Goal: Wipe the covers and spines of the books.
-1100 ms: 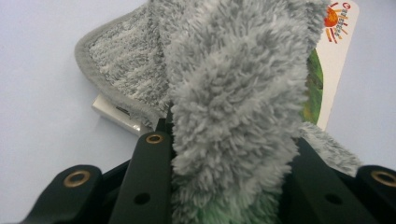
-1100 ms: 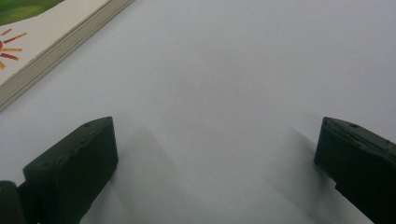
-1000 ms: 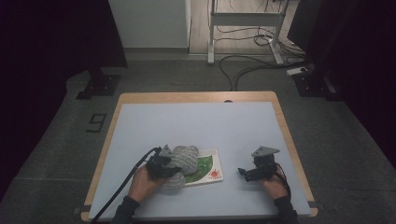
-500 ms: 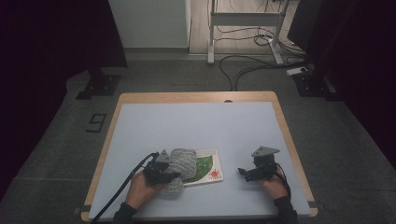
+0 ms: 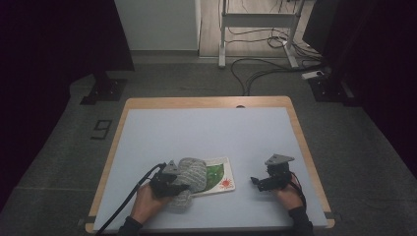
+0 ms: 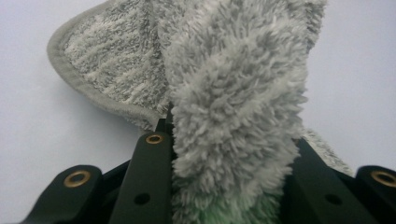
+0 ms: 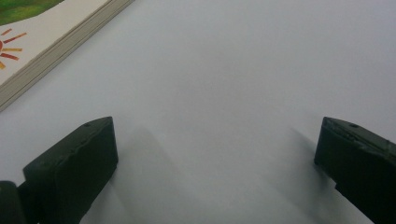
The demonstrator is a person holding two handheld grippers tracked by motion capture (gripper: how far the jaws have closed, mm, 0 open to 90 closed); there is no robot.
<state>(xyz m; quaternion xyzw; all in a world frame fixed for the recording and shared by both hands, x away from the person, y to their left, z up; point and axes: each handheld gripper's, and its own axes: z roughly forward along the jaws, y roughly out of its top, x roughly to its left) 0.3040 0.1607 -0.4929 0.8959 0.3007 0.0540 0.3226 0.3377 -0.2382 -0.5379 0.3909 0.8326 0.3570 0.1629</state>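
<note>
left gripper point(image 5: 183, 186) at about 7 o'clock on the desk point(image 5: 206, 132), jaws clenched on a fold of the grey fluffy towel point(image 5: 189, 179). in the left gripper view, thick pile of the towel point(image 6: 233, 102) squeezed between the two black jaws, a flatter hemmed flap spreading off toward 10 o'clock over the pale surface. towel bunched in a lump at the near edge of the desk, lying partly over the left end of a thin picture book point(image 5: 219, 177), touching it. book flat on the desk, cover white with green patch and a red sunburst mark, just to the 3 o'clock side of the towel.

right gripper point(image 5: 256, 183) at about 5 o'clock on the desk, well apart from the towel, near the book's right edge but not touching it. jaws released, standing wide with nothing between them: in the right gripper view only bare pale desk point(image 7: 224, 93) between the two black jaws, with the book's corner point(image 7: 42, 42) at 10 o'clock, page edges showing. grey three-cornered plate on top of the right gripper, cable trailing from the left one off the near edge at 7 o'clock.
</note>
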